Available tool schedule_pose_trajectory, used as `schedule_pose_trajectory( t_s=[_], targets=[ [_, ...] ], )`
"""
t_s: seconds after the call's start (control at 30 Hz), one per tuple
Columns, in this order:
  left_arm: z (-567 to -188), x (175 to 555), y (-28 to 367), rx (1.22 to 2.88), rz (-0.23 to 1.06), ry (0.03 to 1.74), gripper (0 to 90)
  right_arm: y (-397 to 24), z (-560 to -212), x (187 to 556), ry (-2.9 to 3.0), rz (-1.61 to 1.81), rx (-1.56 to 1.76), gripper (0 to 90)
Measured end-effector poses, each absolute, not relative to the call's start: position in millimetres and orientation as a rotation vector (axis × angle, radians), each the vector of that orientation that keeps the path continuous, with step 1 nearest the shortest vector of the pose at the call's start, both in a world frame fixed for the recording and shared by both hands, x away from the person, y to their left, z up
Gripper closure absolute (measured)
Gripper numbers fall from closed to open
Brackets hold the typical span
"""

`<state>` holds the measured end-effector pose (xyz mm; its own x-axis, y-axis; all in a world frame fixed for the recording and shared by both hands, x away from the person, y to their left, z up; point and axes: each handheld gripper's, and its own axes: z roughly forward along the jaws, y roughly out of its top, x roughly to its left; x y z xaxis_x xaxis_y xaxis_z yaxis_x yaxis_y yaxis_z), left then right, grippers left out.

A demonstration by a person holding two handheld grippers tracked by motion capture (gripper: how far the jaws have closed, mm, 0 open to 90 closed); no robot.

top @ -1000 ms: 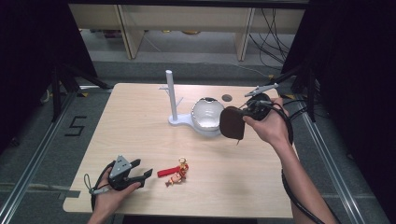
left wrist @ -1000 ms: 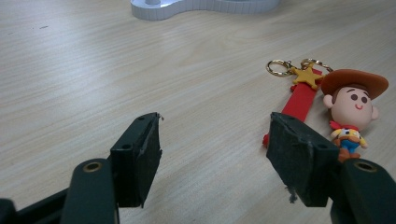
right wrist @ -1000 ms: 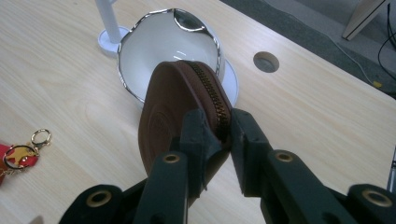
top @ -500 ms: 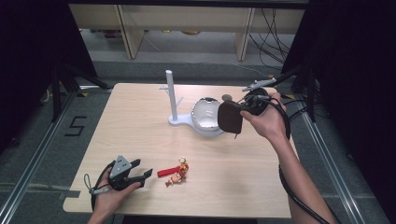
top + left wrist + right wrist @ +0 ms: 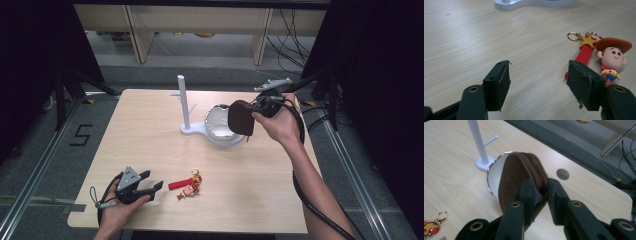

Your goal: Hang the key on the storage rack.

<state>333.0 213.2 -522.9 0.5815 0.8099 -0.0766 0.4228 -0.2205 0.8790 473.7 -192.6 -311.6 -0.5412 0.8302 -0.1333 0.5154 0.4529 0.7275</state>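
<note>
Your left gripper [image 5: 150,188] rests near front left corner of table [image 5: 150,130], jaws wide apart, nothing between them. Cowboy keychain [image 5: 187,185] lies just right of it, near front edge, untouched. White stand [image 5: 184,102] with round mirror [image 5: 217,125] sits toward back edge, mid-table. Your right gripper [image 5: 252,112] is clamped on brown zip pouch [image 5: 241,118], held on edge above mirror, toward back right corner.

The right gripper [image 5: 254,106], clamped on the brown pouch [image 5: 240,118], has drifted slightly toward the upper left of the high view, bringing the pouch further over the white dish [image 5: 218,127].
</note>
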Motion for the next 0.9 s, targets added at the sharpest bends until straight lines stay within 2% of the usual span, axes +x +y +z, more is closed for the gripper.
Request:
schedule_pose_trajectory(
  t_s=[0.4,0.9],
  targets=[
    [-523.0,333.1,213.0,1.849,0.503,0.998,34.0,-178.7,-308.9,484.0,2.231,0.908,1.087,76.3],
    [-523.0,332.9,212.7,1.849,0.504,0.996,33.9,-164.0,-321.3,496.9,2.234,0.939,1.067,76.1]
  ],
)
